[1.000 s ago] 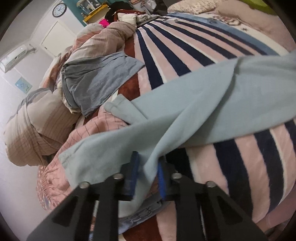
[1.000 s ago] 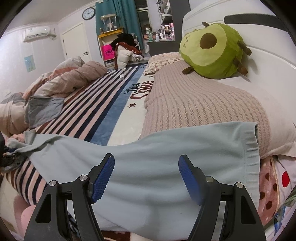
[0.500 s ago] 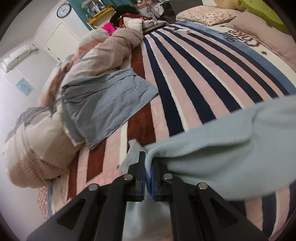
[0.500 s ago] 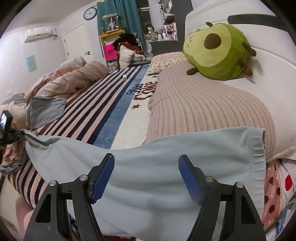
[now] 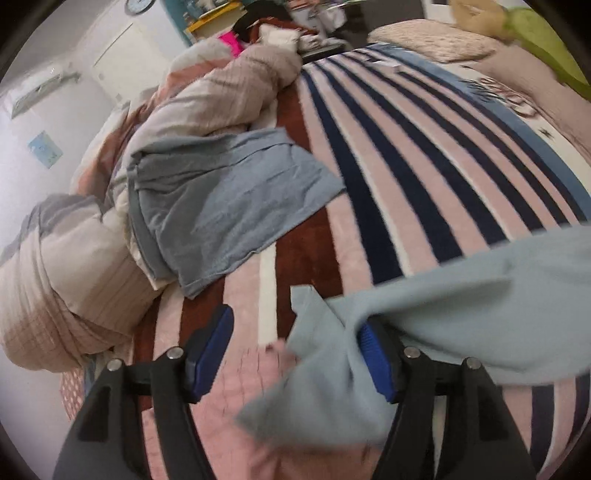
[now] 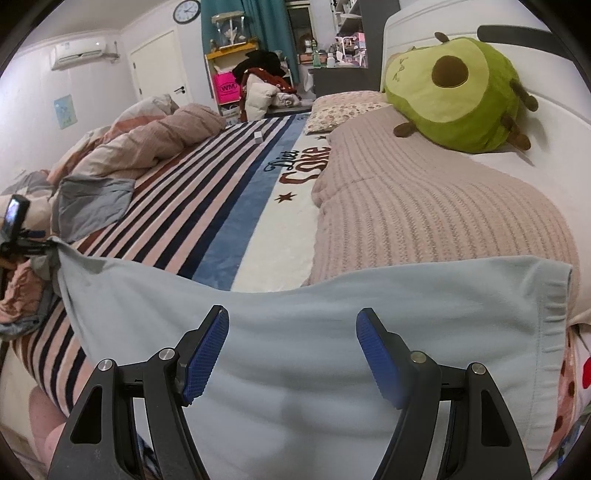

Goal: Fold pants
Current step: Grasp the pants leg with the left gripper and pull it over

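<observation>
Spreading across the near part of the bed, the light blue pants [image 6: 332,302] are seen laid sideways, with the ribbed hem at the right beside a knitted pink blanket [image 6: 424,206] and the far corner at the left drawn out to a point. Open striped bedspread [image 5: 406,155] is left clear beyond the upper edge of the pants, up to a crumpled grey garment [image 5: 236,199] and a bunched quilt [image 5: 207,99] along the left side. The left tongs [image 5: 295,354] are angled steeply down at that left corner; their jaws are opening, and the cloth is draped over the right blue pad [image 5: 373,362] while the left pad stands free of it, so nothing is pinched. The right tongs [image 6: 291,354] are held over the middle of the pants, tilted downward, with the jaws spread wide and the cloth lying beneath them untouched as far as can be told. An avocado plush cushion [image 6: 454,92] is propped at the white headboard. A wall clock [image 6: 186,11], an air conditioner [image 6: 79,53], a white door [image 6: 157,66] and cluttered shelves are visible at the far end of the room.
</observation>
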A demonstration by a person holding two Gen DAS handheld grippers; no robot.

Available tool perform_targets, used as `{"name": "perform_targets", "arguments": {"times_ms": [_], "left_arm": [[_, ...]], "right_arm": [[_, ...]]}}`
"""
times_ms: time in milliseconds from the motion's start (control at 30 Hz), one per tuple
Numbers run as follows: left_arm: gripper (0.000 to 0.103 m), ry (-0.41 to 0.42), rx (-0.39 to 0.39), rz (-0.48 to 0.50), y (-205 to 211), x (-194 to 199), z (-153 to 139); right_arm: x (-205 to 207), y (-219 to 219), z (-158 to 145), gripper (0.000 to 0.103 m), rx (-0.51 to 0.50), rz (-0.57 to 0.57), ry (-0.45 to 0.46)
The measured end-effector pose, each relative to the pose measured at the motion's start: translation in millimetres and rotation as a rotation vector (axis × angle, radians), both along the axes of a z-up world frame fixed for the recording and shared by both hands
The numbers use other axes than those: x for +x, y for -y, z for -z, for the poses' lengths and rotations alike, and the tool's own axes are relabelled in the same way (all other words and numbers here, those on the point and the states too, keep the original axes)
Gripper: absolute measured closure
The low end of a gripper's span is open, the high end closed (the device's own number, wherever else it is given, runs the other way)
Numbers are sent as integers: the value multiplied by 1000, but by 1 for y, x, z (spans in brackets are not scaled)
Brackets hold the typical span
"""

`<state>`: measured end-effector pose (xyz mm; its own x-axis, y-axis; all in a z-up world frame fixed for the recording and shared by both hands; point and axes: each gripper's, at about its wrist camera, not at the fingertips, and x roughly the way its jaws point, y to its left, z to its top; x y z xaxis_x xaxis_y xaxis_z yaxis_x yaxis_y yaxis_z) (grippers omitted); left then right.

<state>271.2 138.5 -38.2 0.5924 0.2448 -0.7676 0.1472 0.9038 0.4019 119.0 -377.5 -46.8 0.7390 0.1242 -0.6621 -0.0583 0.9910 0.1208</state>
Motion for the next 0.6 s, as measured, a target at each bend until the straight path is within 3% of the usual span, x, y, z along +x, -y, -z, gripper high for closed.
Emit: {"name": "perform_targets", "arguments": {"times_ms": [67, 133, 200, 433, 533, 567, 600], "left_arm": [[37, -2, -18, 22, 4, -19, -6], [34, -29, -104, 64, 6, -36, -8], [34, -43, -115, 77, 12, -48, -4], [34, -115, 26, 161, 44, -58, 51], [35, -109, 147, 136, 49, -48, 69], [38, -104, 188, 112, 48, -44, 73], [49, -101, 214, 100, 48, -43, 75]], "right_arm": [[0, -3, 1, 35, 10, -8, 1], [0, -5, 1, 35, 15, -16, 3], [-1, -7, 1, 35, 22, -21, 5], [-3, -10, 0, 35, 35, -32, 11], [-3, -10, 1, 35, 39, -32, 7], [-3, -9, 1, 35, 39, -33, 6], [-3, -9, 2, 35, 38, -33, 4]]}}
